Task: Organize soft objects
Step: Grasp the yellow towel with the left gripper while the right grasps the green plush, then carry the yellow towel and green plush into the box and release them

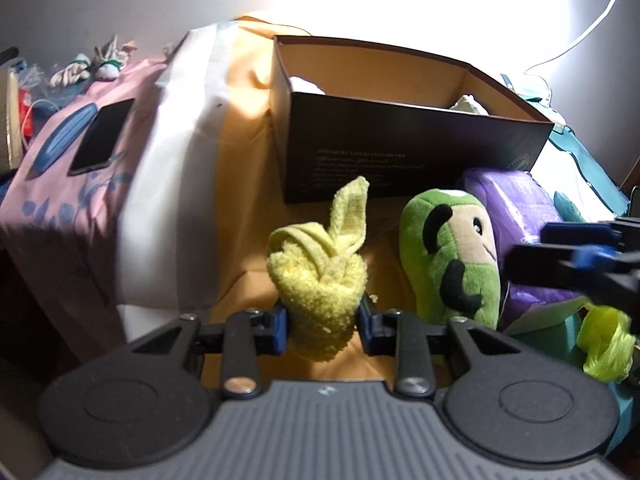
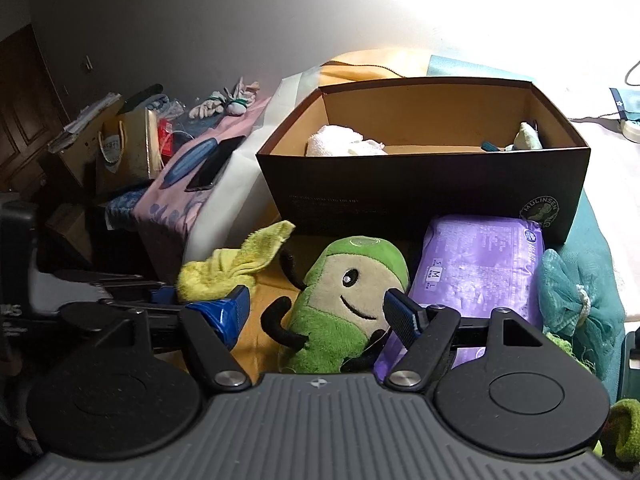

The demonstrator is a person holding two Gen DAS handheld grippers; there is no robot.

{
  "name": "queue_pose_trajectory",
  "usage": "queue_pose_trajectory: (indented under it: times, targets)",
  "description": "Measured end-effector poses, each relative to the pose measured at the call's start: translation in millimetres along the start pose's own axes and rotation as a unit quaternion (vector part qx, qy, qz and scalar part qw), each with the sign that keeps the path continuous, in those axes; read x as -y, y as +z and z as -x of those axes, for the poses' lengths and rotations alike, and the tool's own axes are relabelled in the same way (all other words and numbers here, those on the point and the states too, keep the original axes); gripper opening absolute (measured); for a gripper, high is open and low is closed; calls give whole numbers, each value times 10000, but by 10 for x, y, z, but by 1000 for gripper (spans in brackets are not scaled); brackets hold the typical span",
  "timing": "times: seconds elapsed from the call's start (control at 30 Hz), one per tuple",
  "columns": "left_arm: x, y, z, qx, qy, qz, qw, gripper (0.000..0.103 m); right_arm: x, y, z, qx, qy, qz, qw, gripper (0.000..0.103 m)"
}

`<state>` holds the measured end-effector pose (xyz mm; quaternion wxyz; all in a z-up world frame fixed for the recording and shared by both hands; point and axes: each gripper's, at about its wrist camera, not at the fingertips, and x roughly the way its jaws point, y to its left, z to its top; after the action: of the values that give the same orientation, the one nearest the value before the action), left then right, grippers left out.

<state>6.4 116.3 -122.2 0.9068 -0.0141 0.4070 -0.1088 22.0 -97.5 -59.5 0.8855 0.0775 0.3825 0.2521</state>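
Clamping knotted yellow cloth, left gripper fingers pinch its base; right gripper fingers wide, flanking green plush toy before open box.

A black phone is seen lying flat on a pink patterned cloth at 9 o'clock. Further toward 9 o'clock, a gold paper bag is stood upright. A white cable is draped at 1 o'clock. A brown door is glimpsed at 10 o'clock.
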Motion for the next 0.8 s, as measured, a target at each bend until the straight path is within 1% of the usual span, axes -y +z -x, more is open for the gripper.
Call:
queue_pose_trajectory:
  times: [0.03, 0.1, 0.17, 0.23, 0.3, 0.4, 0.53, 0.57, 0.67, 0.8]
  targets:
    - [-15, -24, 44, 17, 6, 37, 10000, 31, -21, 13, -50, -57, -80, 28, 9999, 60]
    - [-46, -69, 132, 55, 37, 110, 9999, 31, -71, 43, -175, -190, -407, 73, 9990, 60]
    - [-76, -103, 207, 95, 57, 182, 9998, 31, -92, 63, -275, -305, -619, 36, 9976, 60]
    - [-115, -126, 269, 137, 67, 259, 9995, 31, -103, 70, -359, -425, -725, -21, 9965, 60]
    - [-152, -143, 321, 181, 119, 315, 9993, 31, -123, 67, -440, -539, -745, -94, 9957, 60]
    - [-221, -161, 374, 211, 187, 406, 9988, 31, -230, 47, -544, -520, -1040, 66, 9932, 62]
    - [-289, -187, 424, 236, 243, 486, 9982, 31, -322, 22, -689, -517, -1610, 337, 9850, 65]
    - [-305, -191, 433, 247, 253, 497, 9981, 31, -333, 20, -714, -510, -1697, 377, 9834, 66]
    - [-320, -203, 461, 271, 268, 491, 9981, 31, -373, 33, -792, -507, -1851, 593, 9796, 71]
    - [-333, -196, 502, 317, 262, 482, 9980, 31, -382, 33, -830, -452, -1981, 789, 9760, 71]
